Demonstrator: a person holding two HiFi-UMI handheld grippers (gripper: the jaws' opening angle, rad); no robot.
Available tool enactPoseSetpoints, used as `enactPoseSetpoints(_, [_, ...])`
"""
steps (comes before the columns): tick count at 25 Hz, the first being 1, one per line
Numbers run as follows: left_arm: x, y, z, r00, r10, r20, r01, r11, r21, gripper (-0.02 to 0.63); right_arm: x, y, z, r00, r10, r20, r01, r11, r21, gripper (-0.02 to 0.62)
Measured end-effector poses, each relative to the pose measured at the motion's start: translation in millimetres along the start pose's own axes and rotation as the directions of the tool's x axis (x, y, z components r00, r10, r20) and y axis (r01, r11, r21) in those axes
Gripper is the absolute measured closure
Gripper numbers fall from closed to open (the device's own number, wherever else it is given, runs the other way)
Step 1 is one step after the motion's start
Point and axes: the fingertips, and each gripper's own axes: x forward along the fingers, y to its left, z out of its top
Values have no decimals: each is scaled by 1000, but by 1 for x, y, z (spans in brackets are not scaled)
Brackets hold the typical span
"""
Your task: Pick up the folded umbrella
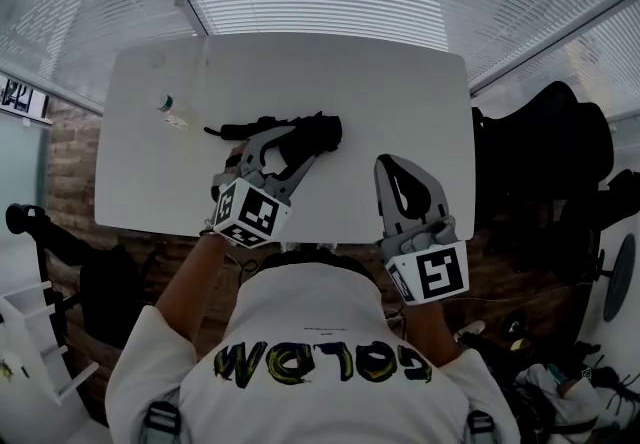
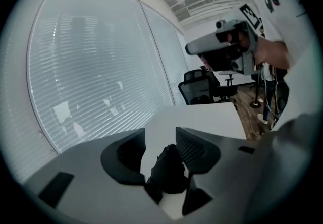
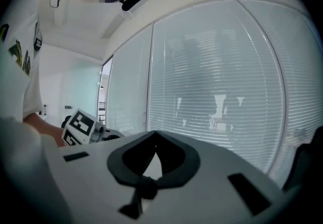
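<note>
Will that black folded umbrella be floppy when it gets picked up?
Probably a little. The folded umbrella looks bunched and crinkly between the left tool's open jaws, so its cloth may squish. It's long and lies flat on the table, so gripped near one end it might droop.

White T-shirt [image 1: 300,317], yellow-green lettering [image 1: 322,364]; grey left gripper [image 1: 293,145], right gripper [image 1: 396,164].

A white table [image 1: 400,97] bears what looks like a small bottle [image 1: 176,113], black chair [image 1: 545,144] beside.
</note>
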Motion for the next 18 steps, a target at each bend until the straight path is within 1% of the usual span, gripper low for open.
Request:
enactPoseSetpoints(3, [17, -3, -21, 998, -22, -67, 25, 999, 46, 403, -1, -1, 0, 1000, 0, 1, 0, 1000, -2, 583])
enactPoseSetpoints(7, [40, -7, -50, 986, -63, -157, 78, 993, 93, 382, -1, 0, 1, 1000, 1, 5, -1, 1000, -3, 583])
enactPoseSetpoints(13, [69, -17, -82, 956, -114, -271, 160, 975, 153, 350, 0, 0, 0, 1000, 2, 1, -2, 1000, 0, 583])
enactPoseSetpoints(18, [90, -22, -113, 921, -136, -366, 222, 953, 206, 317, 1, 0, 2, 1000, 1, 1, -1, 1000, -5, 583])
